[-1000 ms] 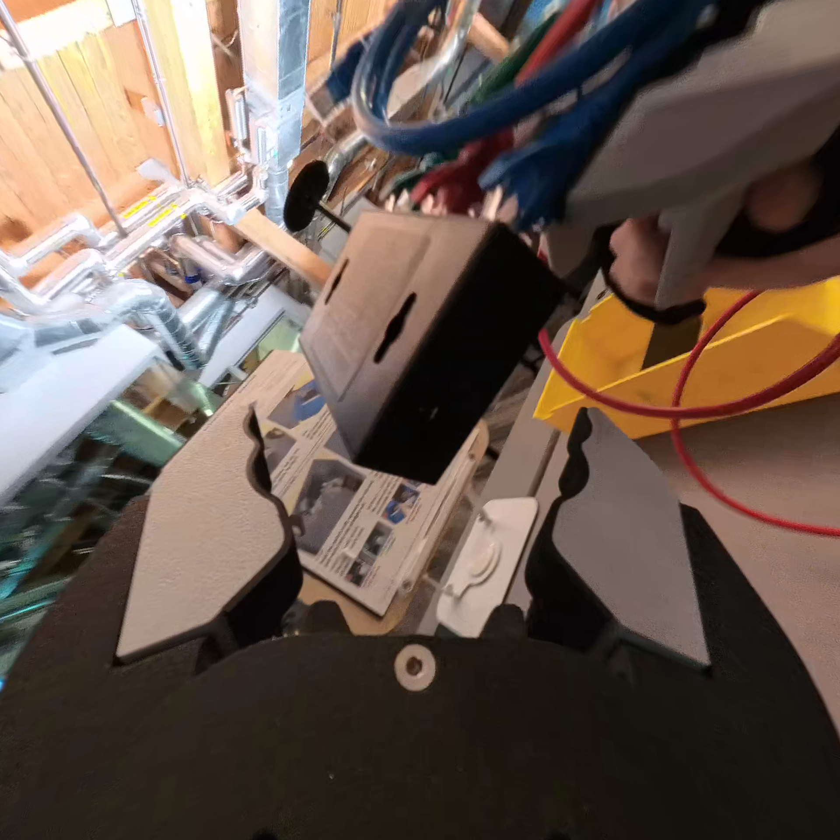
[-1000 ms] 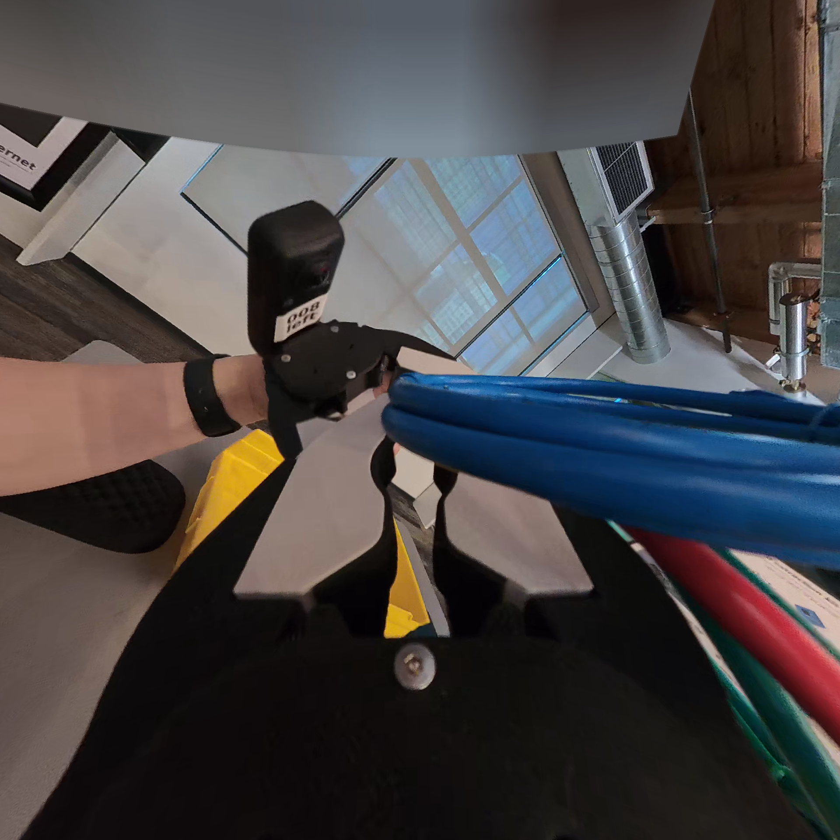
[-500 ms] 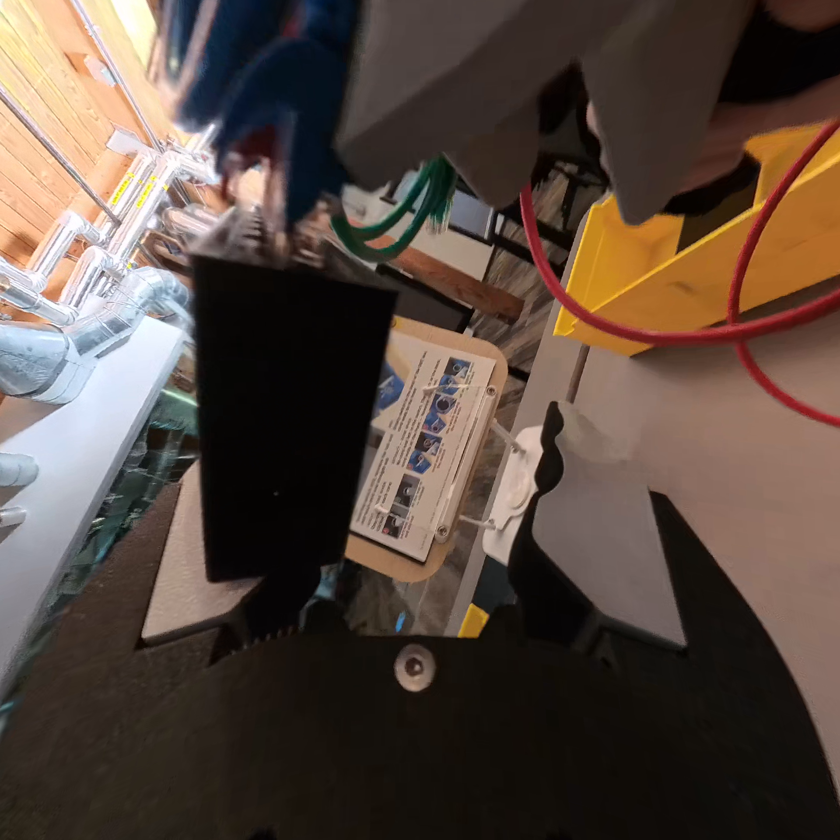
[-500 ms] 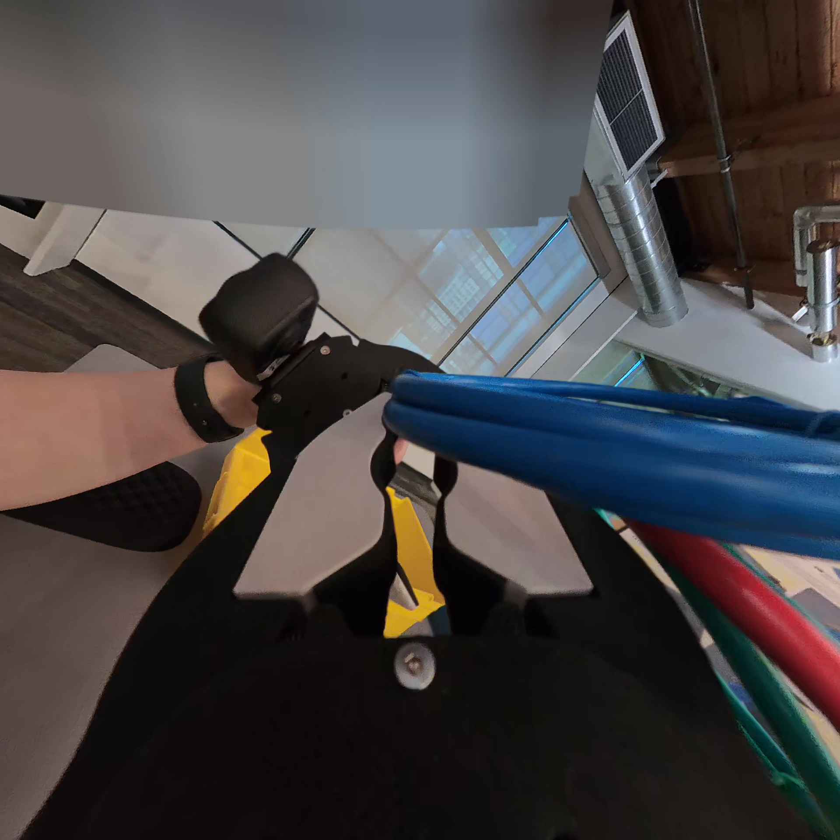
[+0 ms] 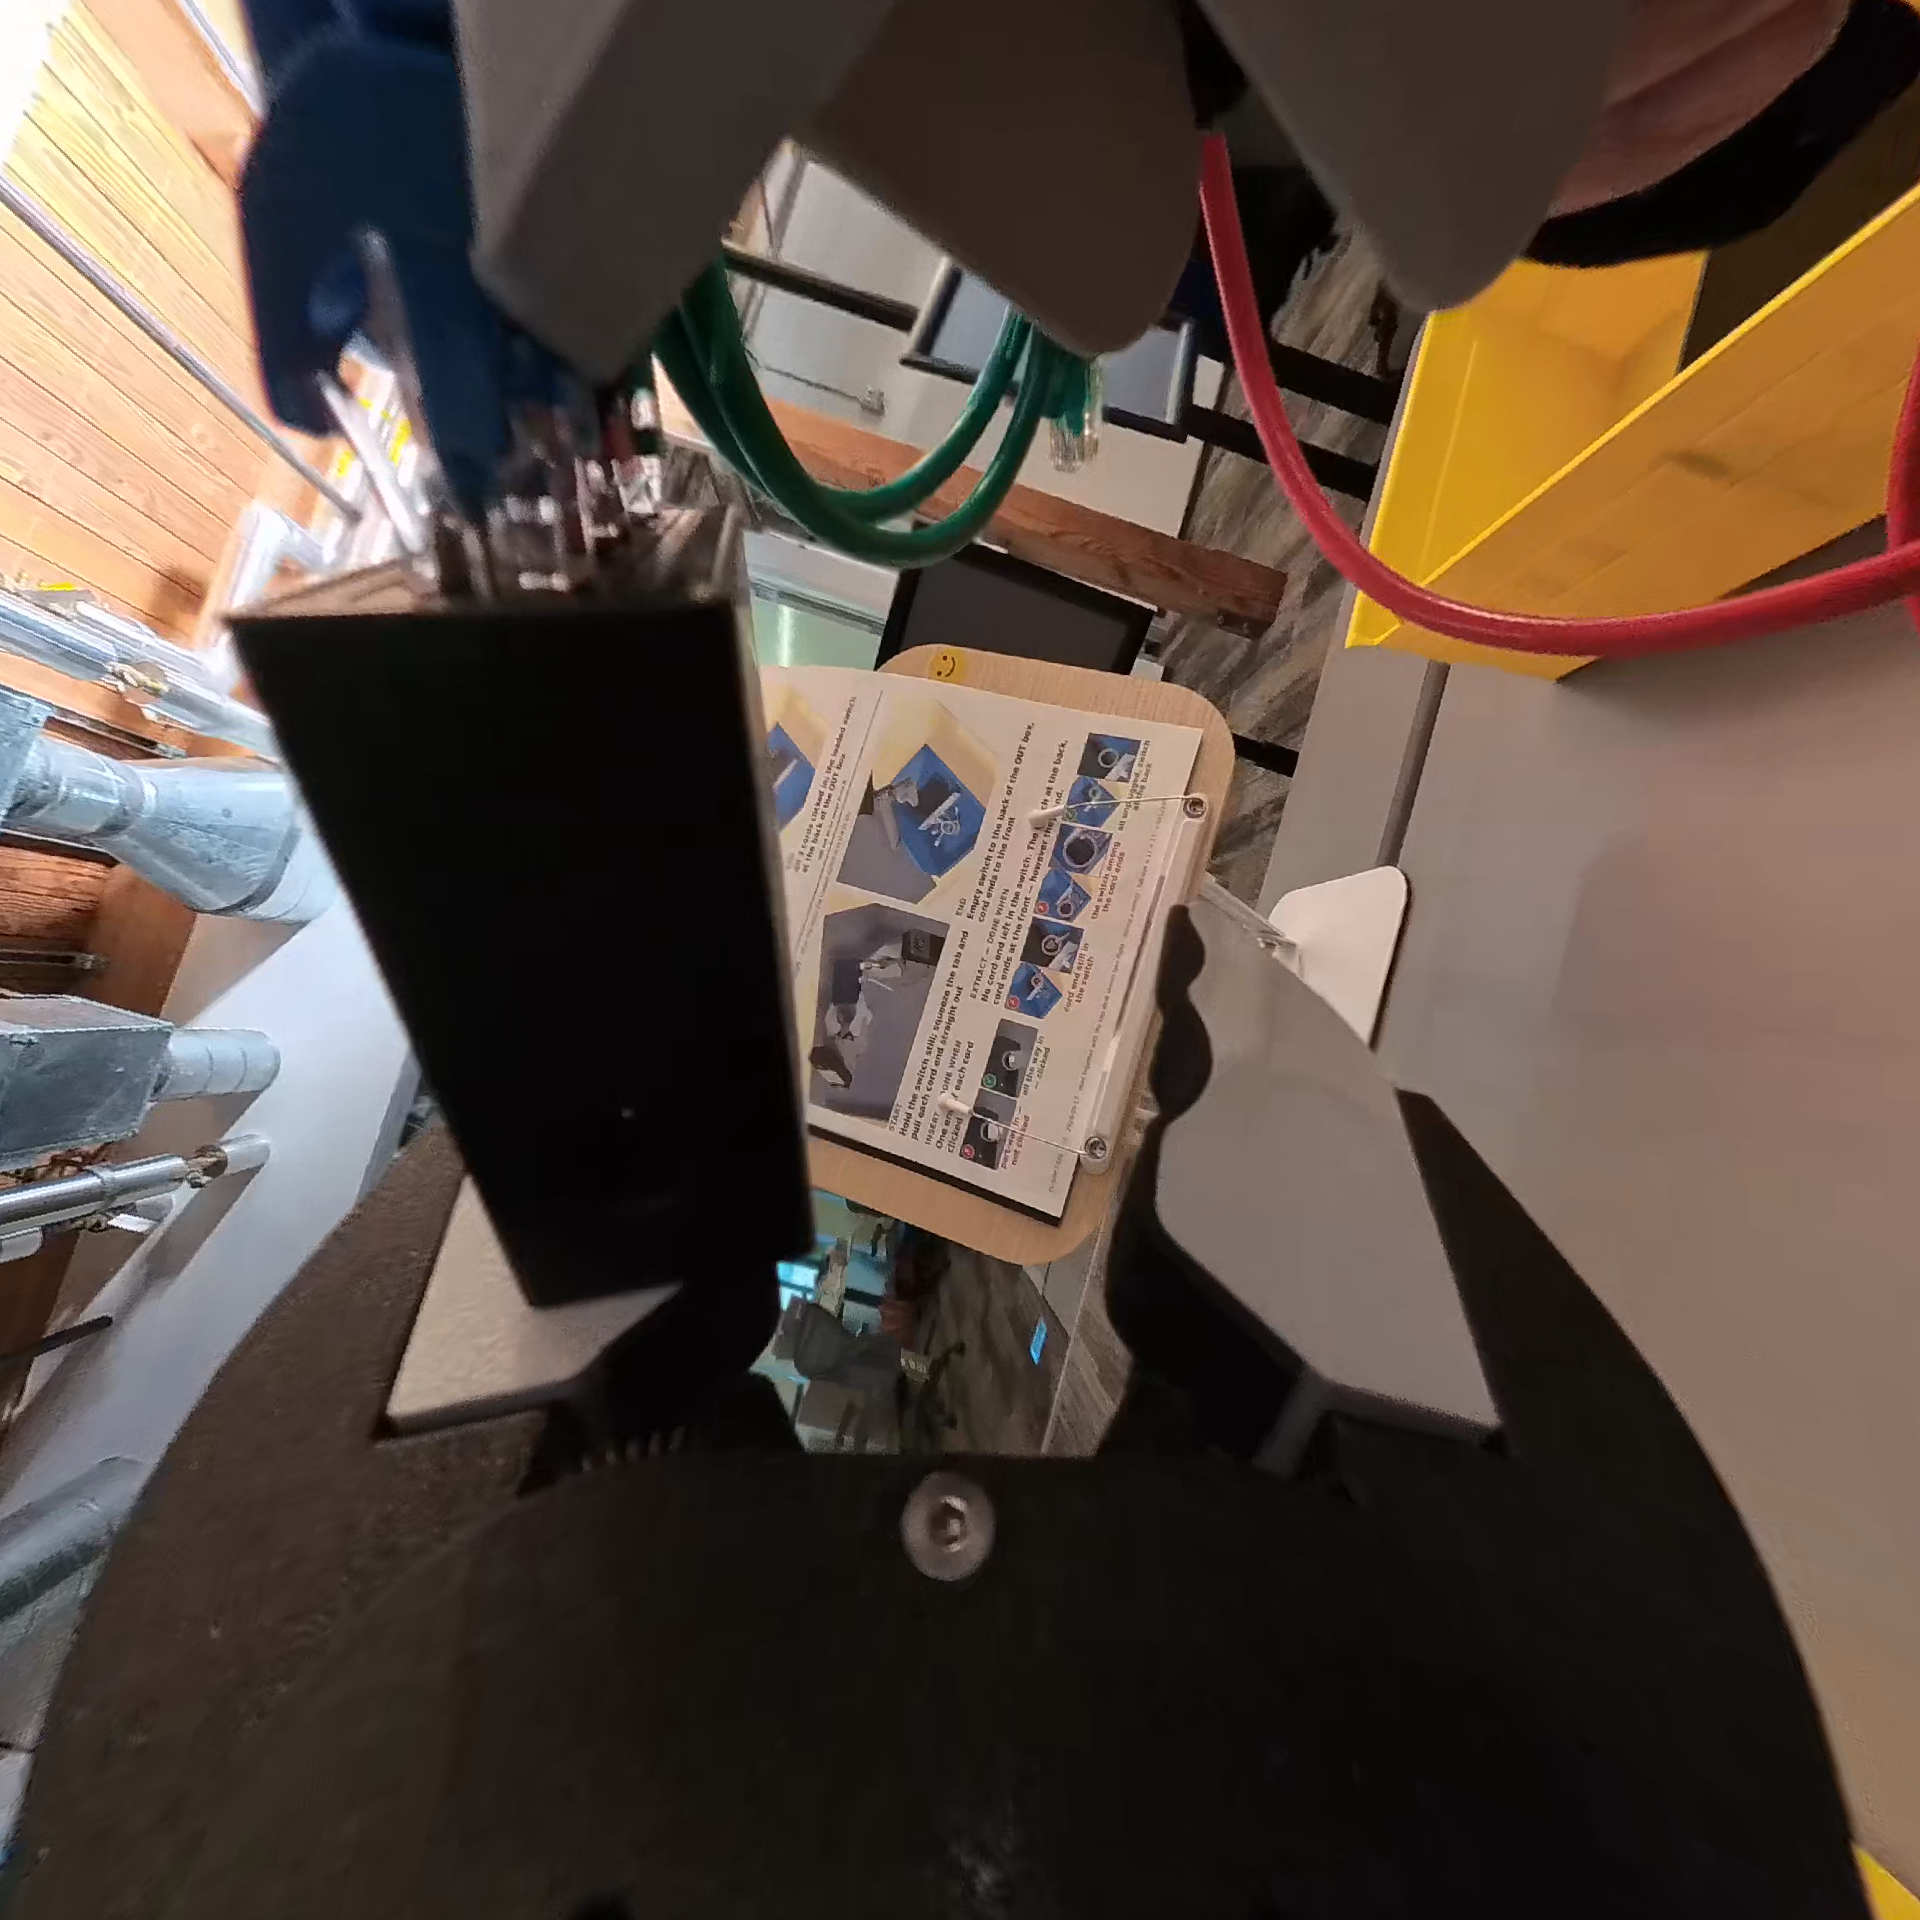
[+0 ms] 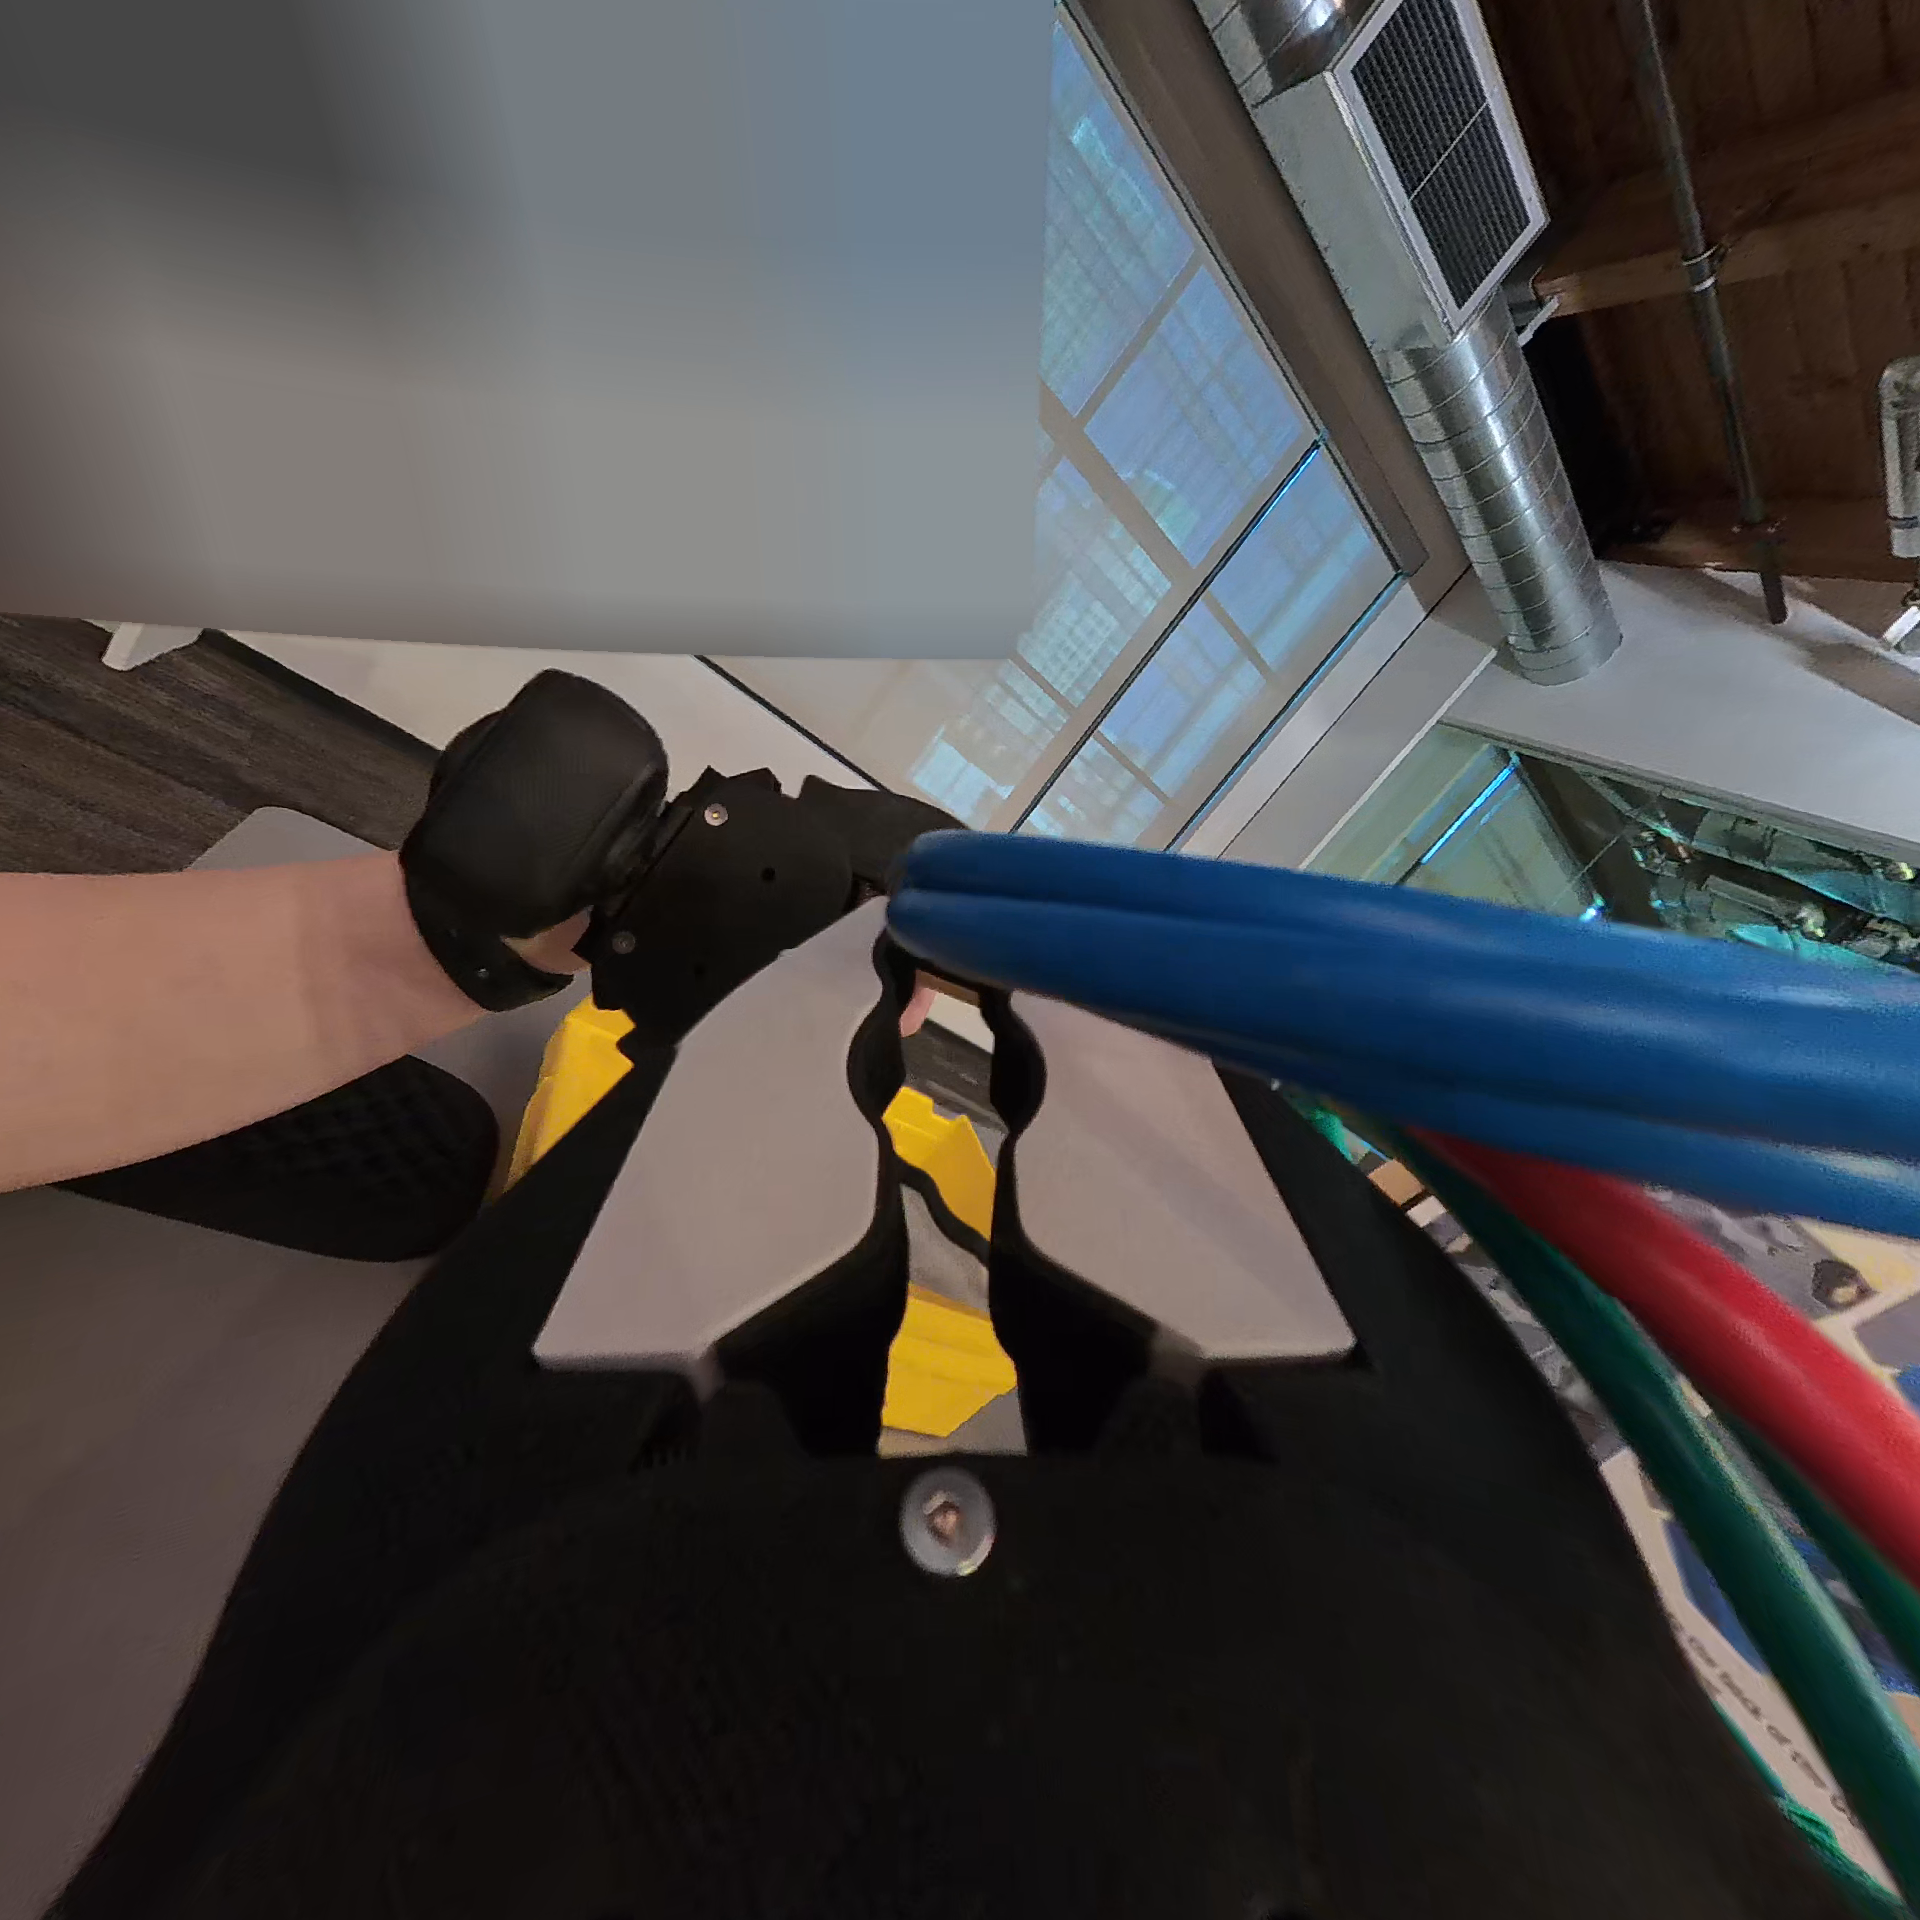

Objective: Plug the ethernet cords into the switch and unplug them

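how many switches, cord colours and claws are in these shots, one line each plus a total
switch: 1
cord colours: 3 (blue cords, red cord, green cords)
claws: 2 (left claw, right claw)
total: 6

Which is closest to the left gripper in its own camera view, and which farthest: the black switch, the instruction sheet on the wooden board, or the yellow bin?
From the left gripper:
1. Black switch: nearest, hanging over the gripper's left finger.
2. Instruction sheet: beyond the fingertips, in the middle.
3. Yellow bin: farthest, up at the right, past the table edge.
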Action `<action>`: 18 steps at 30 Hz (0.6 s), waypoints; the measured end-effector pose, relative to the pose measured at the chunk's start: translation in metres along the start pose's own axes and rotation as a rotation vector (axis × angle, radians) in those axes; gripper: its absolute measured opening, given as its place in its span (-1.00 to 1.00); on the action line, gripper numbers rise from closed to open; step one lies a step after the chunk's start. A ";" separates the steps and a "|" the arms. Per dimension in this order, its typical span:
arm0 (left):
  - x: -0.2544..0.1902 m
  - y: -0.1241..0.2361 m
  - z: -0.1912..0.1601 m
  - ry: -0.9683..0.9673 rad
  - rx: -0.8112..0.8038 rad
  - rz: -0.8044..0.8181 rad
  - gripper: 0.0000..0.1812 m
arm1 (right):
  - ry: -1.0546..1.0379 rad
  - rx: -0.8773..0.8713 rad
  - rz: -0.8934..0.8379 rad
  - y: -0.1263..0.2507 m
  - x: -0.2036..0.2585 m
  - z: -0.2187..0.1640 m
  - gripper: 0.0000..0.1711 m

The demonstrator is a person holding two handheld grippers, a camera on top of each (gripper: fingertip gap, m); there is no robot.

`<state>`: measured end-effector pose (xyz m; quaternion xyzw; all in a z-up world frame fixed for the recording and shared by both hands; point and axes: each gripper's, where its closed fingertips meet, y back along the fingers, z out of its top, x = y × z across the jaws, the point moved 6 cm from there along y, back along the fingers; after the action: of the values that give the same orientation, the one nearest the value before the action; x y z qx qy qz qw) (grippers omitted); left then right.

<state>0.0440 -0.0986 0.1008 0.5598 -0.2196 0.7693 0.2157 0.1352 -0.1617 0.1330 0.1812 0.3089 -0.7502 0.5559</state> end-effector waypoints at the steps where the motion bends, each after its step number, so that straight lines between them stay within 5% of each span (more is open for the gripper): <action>1: 0.001 0.000 0.001 0.000 -0.007 0.011 -0.23 | 0.004 -0.005 -0.007 0.000 0.000 0.001 -0.86; 5: 0.006 0.003 0.003 0.011 -0.029 0.054 -0.56 | 0.004 -0.015 -0.005 0.002 -0.001 0.003 -0.86; 8: 0.010 0.007 0.003 0.020 -0.045 0.071 -1.00 | 0.006 -0.020 -0.011 0.004 -0.003 0.003 -0.86; 18: 0.025 0.007 -0.006 -0.154 0.053 0.263 -1.00 | -0.035 -0.018 0.008 0.001 -0.001 0.000 -0.86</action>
<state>0.0281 -0.0985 0.1221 0.5891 -0.2867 0.7512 0.0805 0.1367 -0.1617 0.1334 0.1642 0.3054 -0.7482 0.5657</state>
